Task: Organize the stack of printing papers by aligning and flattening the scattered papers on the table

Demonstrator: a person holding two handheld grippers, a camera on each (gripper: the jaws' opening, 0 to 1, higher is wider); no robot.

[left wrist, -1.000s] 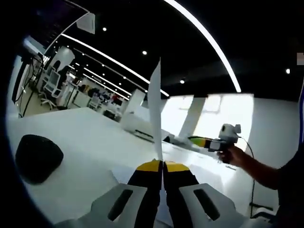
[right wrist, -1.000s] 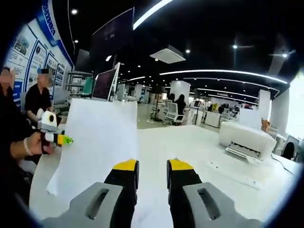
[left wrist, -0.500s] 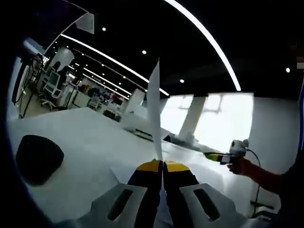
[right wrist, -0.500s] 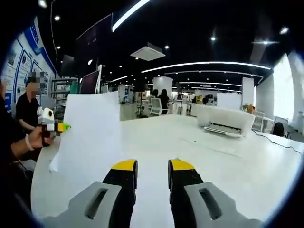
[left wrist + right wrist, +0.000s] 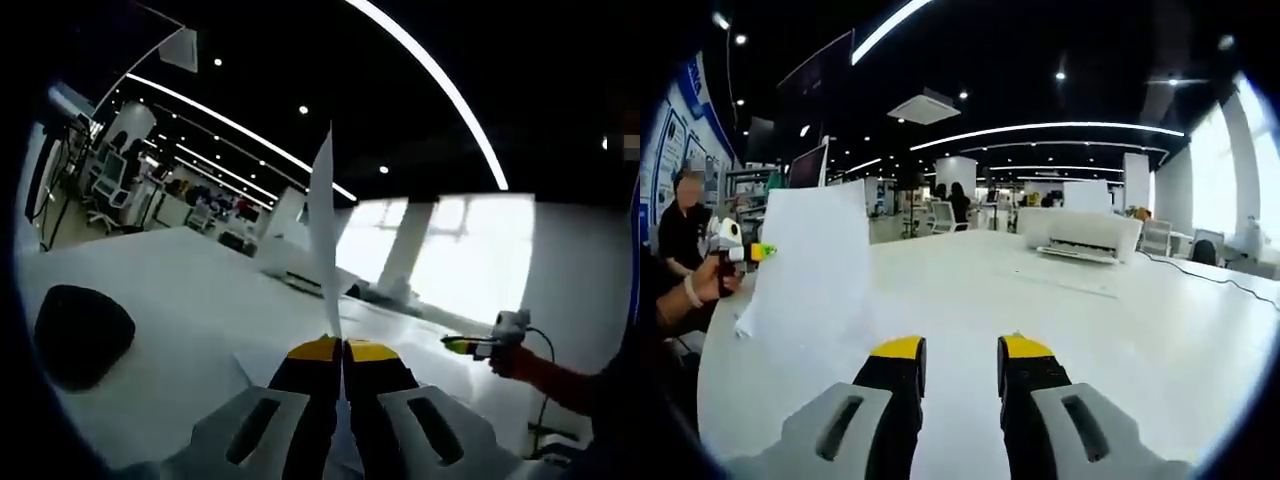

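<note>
A white paper sheet (image 5: 324, 235) stands upright and edge-on from my left gripper (image 5: 343, 346), whose jaws are shut on its lower edge. More white paper (image 5: 262, 366) lies flat on the white table (image 5: 180, 285) just under those jaws. In the right gripper view the same sheet (image 5: 805, 265) shows broadside at the left, held up by the left gripper (image 5: 758, 251) in a person's hand. My right gripper (image 5: 962, 348) is open with nothing between its jaws, over the bare table (image 5: 1110, 340). It also appears at the right of the left gripper view, as a small gripper (image 5: 452, 343) well away from the sheet.
A black rounded object (image 5: 80, 335) lies on the table at the left. A white printer (image 5: 1080, 234) sits at the far side with a cable running right. A seated person (image 5: 680, 215) is beyond the table's left edge. Office chairs and desks stand far behind.
The right gripper has drawn away from the sheet, to the right and lower in the left gripper view, and its view has swung. The left gripper still holds the sheet upright.
</note>
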